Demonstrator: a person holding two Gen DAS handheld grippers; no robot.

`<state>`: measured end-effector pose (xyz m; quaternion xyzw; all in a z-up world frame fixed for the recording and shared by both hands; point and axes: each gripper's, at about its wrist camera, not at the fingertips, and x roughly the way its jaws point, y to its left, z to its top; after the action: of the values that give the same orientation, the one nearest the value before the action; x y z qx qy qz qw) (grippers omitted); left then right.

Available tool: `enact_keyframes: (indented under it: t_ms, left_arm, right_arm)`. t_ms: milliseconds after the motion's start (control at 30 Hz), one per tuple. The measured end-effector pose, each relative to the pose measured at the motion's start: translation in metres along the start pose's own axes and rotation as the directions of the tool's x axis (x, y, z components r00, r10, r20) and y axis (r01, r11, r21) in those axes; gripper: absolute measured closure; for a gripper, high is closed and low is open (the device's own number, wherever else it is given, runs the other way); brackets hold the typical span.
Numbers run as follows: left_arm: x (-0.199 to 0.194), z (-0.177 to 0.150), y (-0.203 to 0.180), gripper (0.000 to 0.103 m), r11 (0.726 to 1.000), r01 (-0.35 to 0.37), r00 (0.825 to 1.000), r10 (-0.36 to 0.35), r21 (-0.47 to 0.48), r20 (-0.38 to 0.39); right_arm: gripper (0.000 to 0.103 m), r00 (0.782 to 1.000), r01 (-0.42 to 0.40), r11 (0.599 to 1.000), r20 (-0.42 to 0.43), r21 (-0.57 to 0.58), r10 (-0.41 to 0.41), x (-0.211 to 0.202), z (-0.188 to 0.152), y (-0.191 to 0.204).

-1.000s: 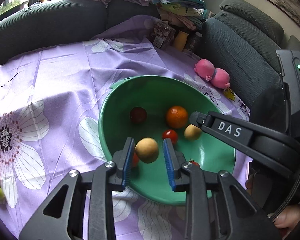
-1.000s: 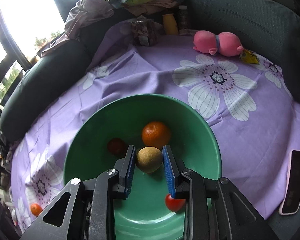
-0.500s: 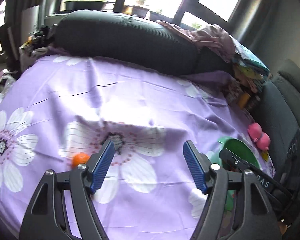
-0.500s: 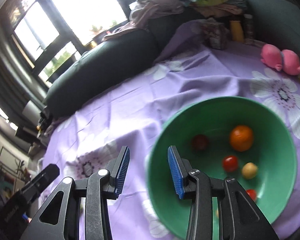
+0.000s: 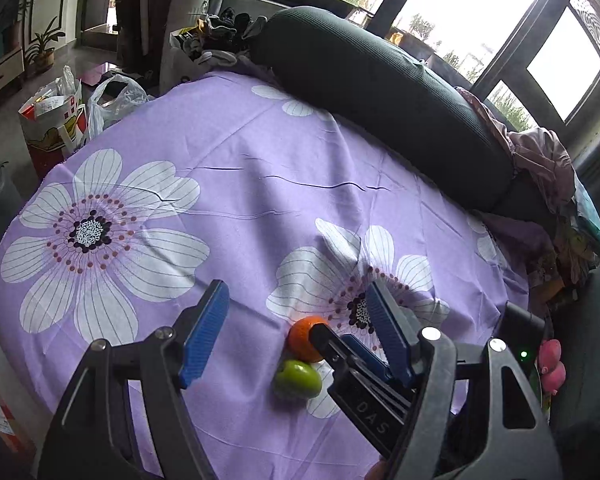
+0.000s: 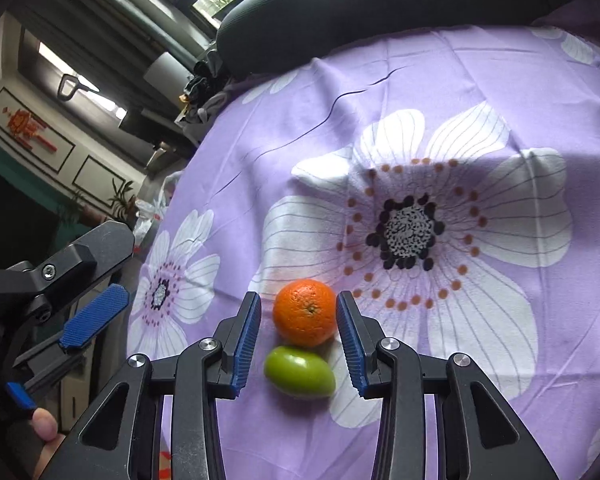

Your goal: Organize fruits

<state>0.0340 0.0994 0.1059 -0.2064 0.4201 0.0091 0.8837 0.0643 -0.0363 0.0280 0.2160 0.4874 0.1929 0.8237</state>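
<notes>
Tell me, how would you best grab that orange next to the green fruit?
Grip the orange across its round middle, from left and right. The right hand-held gripper is open with the orange between its fingertips. The green fruit sits touching its near side, so the fingers probably should close on the orange alone, a little farther forward, above the cloth.

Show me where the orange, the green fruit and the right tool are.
orange (image 6: 305,312), right wrist view, middle of its peel.
green fruit (image 6: 299,372), right wrist view, middle of its skin.
right tool (image 6: 298,334), right wrist view, midway between its fingertips.
</notes>
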Motion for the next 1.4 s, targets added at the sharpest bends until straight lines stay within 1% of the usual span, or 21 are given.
enact_keyframes:
  t_ms: [67, 267, 367, 400, 433, 467, 567, 600, 700, 767, 833, 867, 933, 1000, 1133, 1200, 1267, 1367, 1400]
  left_arm:
    - [0.002, -0.001, -0.003, 0.032, 1.000, 0.009, 1.000, -0.009, 0.010, -0.007]
    - [0.008, -0.003, -0.008, 0.032, 0.999, 0.017, 1.000, -0.016, 0.041, -0.019]
    - [0.010, -0.005, -0.011, 0.032, 0.998, 0.013, 1.000, -0.012, 0.059, -0.022]
    - [0.011, -0.005, -0.013, 0.032, 0.998, 0.013, 1.000, -0.012, 0.067, -0.024]
    - [0.011, -0.005, -0.014, 0.032, 0.997, 0.015, 1.000, -0.013, 0.074, -0.025]
    - [0.012, -0.005, -0.014, 0.032, 0.997, 0.018, 1.000, -0.016, 0.079, -0.026]
    - [0.017, -0.007, -0.018, 0.032, 0.995, 0.022, 0.999, -0.018, 0.093, -0.040]
    - [0.019, -0.007, -0.019, 0.032, 0.995, 0.018, 0.999, -0.013, 0.098, -0.045]
    - [0.018, -0.007, -0.017, 0.032, 0.996, -0.004, 0.999, 0.007, 0.088, -0.035]
    - [0.015, -0.006, -0.014, 0.032, 0.998, -0.010, 1.000, 0.011, 0.067, -0.025]
    - [0.013, -0.005, -0.011, 0.032, 0.998, -0.011, 1.000, 0.012, 0.057, -0.023]
    - [0.013, -0.005, -0.011, 0.032, 0.998, -0.015, 1.000, 0.016, 0.056, -0.023]
    - [0.013, -0.004, -0.010, 0.032, 0.998, -0.025, 0.999, 0.026, 0.054, -0.021]
    - [0.015, -0.004, -0.009, 0.032, 0.998, -0.031, 0.999, 0.032, 0.051, -0.026]
    - [0.018, -0.004, -0.008, 0.032, 0.998, -0.036, 0.999, 0.038, 0.055, -0.037]
    - [0.018, -0.005, -0.008, 0.032, 0.998, -0.036, 0.999, 0.038, 0.056, -0.038]
    - [0.018, -0.005, -0.009, 0.032, 0.998, -0.029, 0.999, 0.031, 0.059, -0.039]
    - [0.020, -0.006, -0.012, 0.032, 0.997, -0.024, 0.999, 0.028, 0.078, -0.046]
    - [0.021, -0.007, -0.014, 0.032, 0.996, -0.021, 0.998, 0.026, 0.087, -0.049]
  right_arm:
    - [0.062, 1.000, 0.027, 1.000, -0.016, 0.001, -0.027, 0.009, -0.001, -0.001]
    - [0.062, 1.000, 0.016, 1.000, 0.004, -0.010, -0.016, 0.011, -0.003, -0.002]
    - [0.063, 1.000, 0.014, 1.000, 0.011, 0.014, -0.014, 0.004, -0.003, -0.006]
    - [0.066, 0.999, 0.028, 0.999, 0.022, 0.016, -0.028, -0.003, -0.003, -0.007]
    - [0.086, 0.998, 0.046, 0.999, 0.044, 0.015, -0.046, -0.012, -0.002, -0.009]
    - [0.099, 0.995, 0.076, 0.997, 0.060, 0.017, -0.077, -0.023, -0.001, -0.012]
    - [0.099, 0.974, 0.202, 0.978, 0.092, 0.041, -0.205, -0.048, 0.002, -0.024]
    - [0.099, 0.971, 0.217, 0.976, 0.093, 0.032, -0.219, -0.051, 0.001, -0.028]
    - [0.099, 0.984, 0.142, 0.989, 0.098, 0.047, -0.146, -0.060, 0.003, -0.040]
    - [0.087, 0.990, 0.087, 0.995, 0.108, 0.042, -0.091, -0.060, 0.005, -0.039]
    - [0.052, 0.994, 0.029, 0.999, 0.104, 0.034, -0.033, -0.052, 0.007, -0.034]
    - [0.047, 0.996, -0.005, 0.999, 0.091, 0.036, 0.001, -0.045, 0.007, -0.031]
    - [0.046, 0.998, -0.048, 0.998, 0.038, 0.041, 0.047, -0.027, 0.006, -0.024]
    - [0.046, 0.998, -0.056, 0.998, 0.001, 0.042, 0.056, -0.009, 0.004, -0.017]
    - [0.047, 0.999, 0.025, 1.000, -0.043, 0.008, -0.024, 0.019, -0.003, -0.007]
    - [0.058, 0.999, 0.036, 0.999, -0.030, -0.017, -0.036, 0.022, -0.005, -0.003]
    - [0.059, 0.997, 0.068, 0.997, -0.023, -0.032, -0.069, 0.016, -0.005, 0.000]
    - [0.059, 0.994, 0.104, 0.994, 0.029, -0.022, -0.103, -0.009, -0.003, -0.004]
    - [0.059, 0.989, 0.140, 0.990, 0.043, -0.016, -0.139, -0.019, -0.002, -0.008]
